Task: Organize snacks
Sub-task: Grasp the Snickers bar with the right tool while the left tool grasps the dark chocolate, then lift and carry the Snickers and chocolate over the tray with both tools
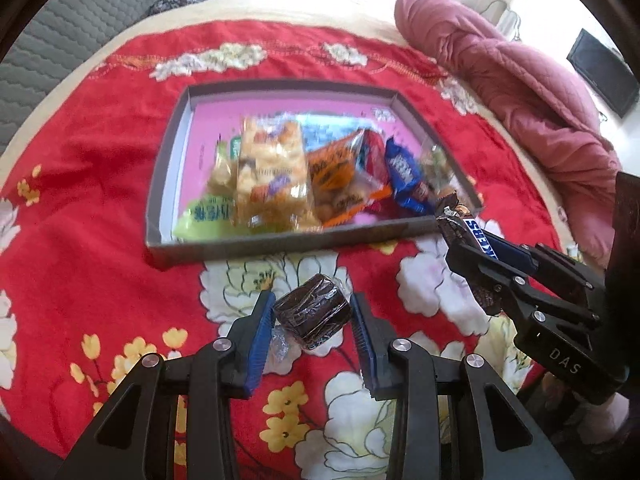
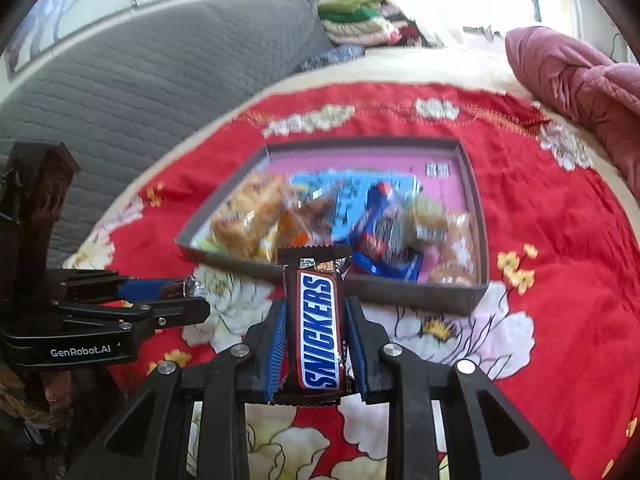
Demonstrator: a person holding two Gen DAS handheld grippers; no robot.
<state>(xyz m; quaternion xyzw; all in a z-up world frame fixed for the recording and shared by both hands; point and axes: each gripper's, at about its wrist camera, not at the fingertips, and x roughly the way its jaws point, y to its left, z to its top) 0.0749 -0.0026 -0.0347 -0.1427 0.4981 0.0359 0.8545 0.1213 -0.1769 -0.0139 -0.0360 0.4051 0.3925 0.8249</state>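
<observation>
Blurred snack packets (image 1: 304,176) in tray (image 1: 168,184), left tool (image 1: 312,312) clamping dark wrapped cake (image 1: 312,314), right tool (image 2: 316,320) clamping Snickers bar (image 2: 320,320).

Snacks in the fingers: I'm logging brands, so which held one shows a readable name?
The Snickers bar in the right gripper: bold white lettering on blue. The round dark snack in the left gripper shows only clear wrap, no legible name.

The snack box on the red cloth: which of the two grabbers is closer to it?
Right. The right gripper, jaws shut on a Snickers bar, is at the snack box's near right corner. The left gripper, clamping a dark round snack, hangs further back over the cloth.
</observation>
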